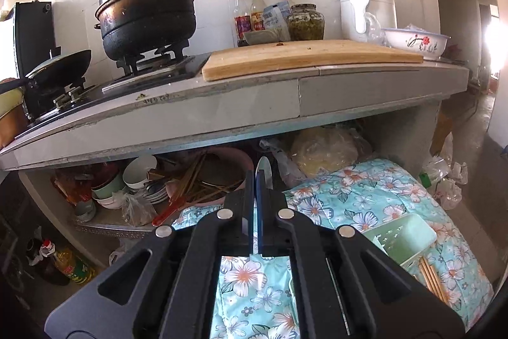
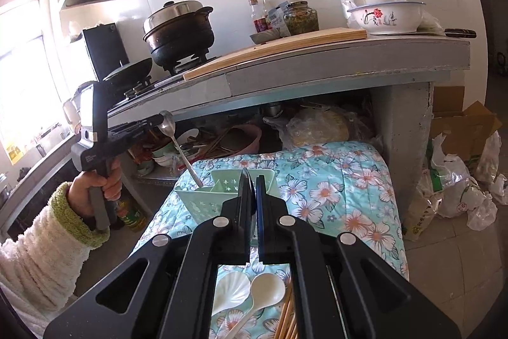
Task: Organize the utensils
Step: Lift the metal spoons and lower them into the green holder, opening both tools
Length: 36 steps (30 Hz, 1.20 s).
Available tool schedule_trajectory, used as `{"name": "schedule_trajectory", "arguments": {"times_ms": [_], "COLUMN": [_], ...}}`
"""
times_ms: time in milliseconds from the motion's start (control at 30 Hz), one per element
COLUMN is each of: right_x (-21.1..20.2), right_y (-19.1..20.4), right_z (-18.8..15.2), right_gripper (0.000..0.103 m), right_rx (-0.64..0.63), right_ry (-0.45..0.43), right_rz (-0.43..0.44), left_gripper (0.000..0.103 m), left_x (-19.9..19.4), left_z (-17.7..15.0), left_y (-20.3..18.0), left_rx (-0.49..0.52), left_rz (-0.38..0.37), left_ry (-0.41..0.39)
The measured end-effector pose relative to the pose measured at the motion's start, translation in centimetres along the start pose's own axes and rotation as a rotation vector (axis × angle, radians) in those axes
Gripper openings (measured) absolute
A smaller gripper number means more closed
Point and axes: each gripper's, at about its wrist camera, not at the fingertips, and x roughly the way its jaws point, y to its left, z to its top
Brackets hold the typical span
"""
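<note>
Both of my jaws are together. The left gripper (image 1: 257, 180) is clamped on a metal spoon (image 2: 177, 145). From the right wrist view I see it gripped up by the bowl. The handle slants down, and its end is at the near-left compartment of the green caddy (image 2: 222, 186). I can't tell if the end touches the caddy. In the left wrist view only the spoon's bowl shows, edge-on above the tips. A hand (image 2: 95, 189) in a fluffy white sleeve (image 2: 41, 247) with a green cuff holds that gripper up just under the bench (image 2: 317, 65) edge.

The right gripper (image 2: 254, 180) has its jaws shut, pointing over the caddy. A thin dark curved sliver stands up at its tips. It may be a utensil seen edge-on, but I can't tell from this angle.

The caddy stands on a flowered cloth (image 2: 333, 180) in front of the bench. Also on the cloth, close under the right gripper:
- a white spoon (image 2: 266, 285)
- a white shell-shaped dish (image 2: 230, 285), just left of the spoon
- a bunch of chopsticks (image 2: 285, 313), to the right of the spoon

The left wrist view shows chopsticks just beside the caddy.

On the bench are a cutting board (image 1: 301, 56), a black pot (image 1: 149, 18) on the stove, bottles and a painted bowl (image 1: 416, 42). The shelf (image 1: 104, 221) under the bench holds stacked bowls and loose chopsticks.
</note>
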Motion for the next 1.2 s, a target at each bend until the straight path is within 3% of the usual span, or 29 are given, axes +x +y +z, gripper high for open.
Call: {"name": "schedule_trajectory", "arguments": {"times_ms": [300,667,900,1200], "right_x": [0.4,2.0,5.3,11.9], "right_y": [-1.4,-0.8,0.6,2.8], "right_z": [0.8,6.8,10.0,8.3], "right_gripper": [0.003,0.003,0.003,0.003], "right_rx": [0.004,-0.042,-0.118,-0.331], "right_ry": [-0.015,-0.143,-0.229,-0.173], "right_rz": [-0.017,-0.041,-0.125,-0.256], "left_gripper": [0.001,0.011,0.022,0.035], "left_x": [3.9,4.7,3.7,-0.3], "left_z": [-4.4,-6.9,-6.9,-8.1], "left_y": [-1.3,-0.6,0.0,2.2], "left_rx": [0.026,-0.038,-0.077,-0.144], "left_rz": [-0.05,-0.135,-0.154,-0.149], "left_ry": [0.111,0.182,0.163,0.106]}}
